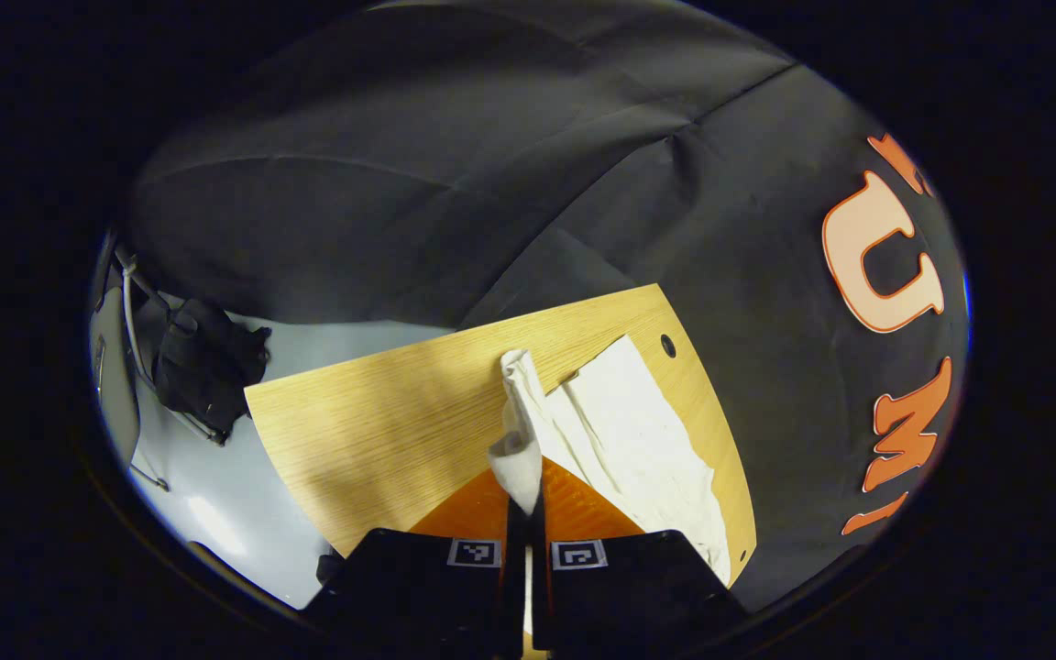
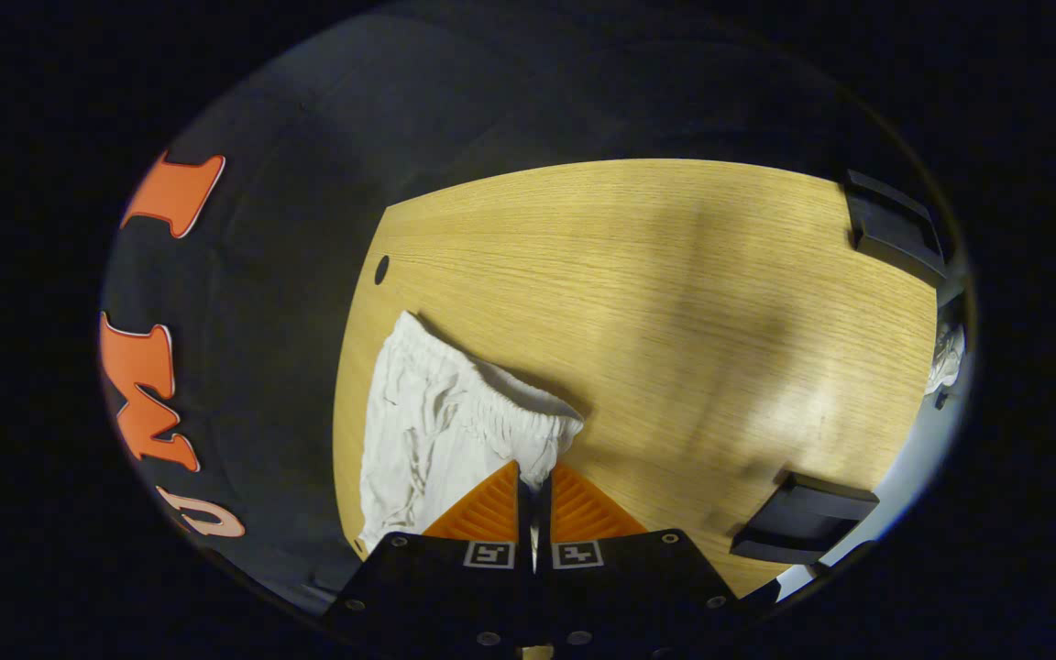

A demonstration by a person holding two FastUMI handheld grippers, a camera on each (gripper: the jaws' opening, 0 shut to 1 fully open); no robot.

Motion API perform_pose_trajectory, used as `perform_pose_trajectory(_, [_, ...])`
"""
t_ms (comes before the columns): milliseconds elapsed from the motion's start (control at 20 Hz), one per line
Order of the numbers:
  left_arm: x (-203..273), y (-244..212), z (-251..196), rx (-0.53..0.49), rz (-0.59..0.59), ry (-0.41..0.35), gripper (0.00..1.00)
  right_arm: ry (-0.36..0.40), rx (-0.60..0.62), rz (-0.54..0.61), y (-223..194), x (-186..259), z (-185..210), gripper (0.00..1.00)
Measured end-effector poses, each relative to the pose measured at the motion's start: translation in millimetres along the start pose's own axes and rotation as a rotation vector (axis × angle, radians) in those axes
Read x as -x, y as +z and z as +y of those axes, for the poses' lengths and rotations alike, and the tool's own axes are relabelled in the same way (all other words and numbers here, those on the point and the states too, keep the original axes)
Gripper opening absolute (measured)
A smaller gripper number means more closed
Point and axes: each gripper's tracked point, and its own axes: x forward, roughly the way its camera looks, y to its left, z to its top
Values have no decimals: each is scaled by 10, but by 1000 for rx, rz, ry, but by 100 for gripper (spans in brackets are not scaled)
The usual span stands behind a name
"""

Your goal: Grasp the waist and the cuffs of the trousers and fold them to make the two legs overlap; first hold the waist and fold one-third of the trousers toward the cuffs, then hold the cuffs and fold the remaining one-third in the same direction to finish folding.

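A pair of white, crinkled cotton-like trousers [image 1: 638, 431] is seen lying on the pale wood-grain surface [image 1: 381, 431], near its edge by the black cloth wall. In the left gripper view, a bunched, twisted cuff end [image 1: 517, 431] is pinched between the closed fingers of the left hand-held gripper [image 1: 525, 513] and lifted off the wood. In the right gripper view, the gathered elastic waist [image 2: 510, 412] is clamped by the right hand-held gripper [image 2: 534, 513], the ribbed band puckered at the fingertips.
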Motion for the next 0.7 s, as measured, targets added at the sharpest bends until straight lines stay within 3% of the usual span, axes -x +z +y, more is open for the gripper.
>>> perform_pose_trajectory(200, [-143, 241, -358, -117, 18, -29, 7, -32, 30, -21, 107, 75, 117, 0])
perform_pose_trajectory(300, [-322, 352, -531, -197, 57, -30, 7, -11, 33, -48, 165, 110, 416, 1])
perform_pose_trajectory(700, [-912, 607, -1025, -428, 172, -56, 7, -59, 51, -37, 257, 29, 903, 1])
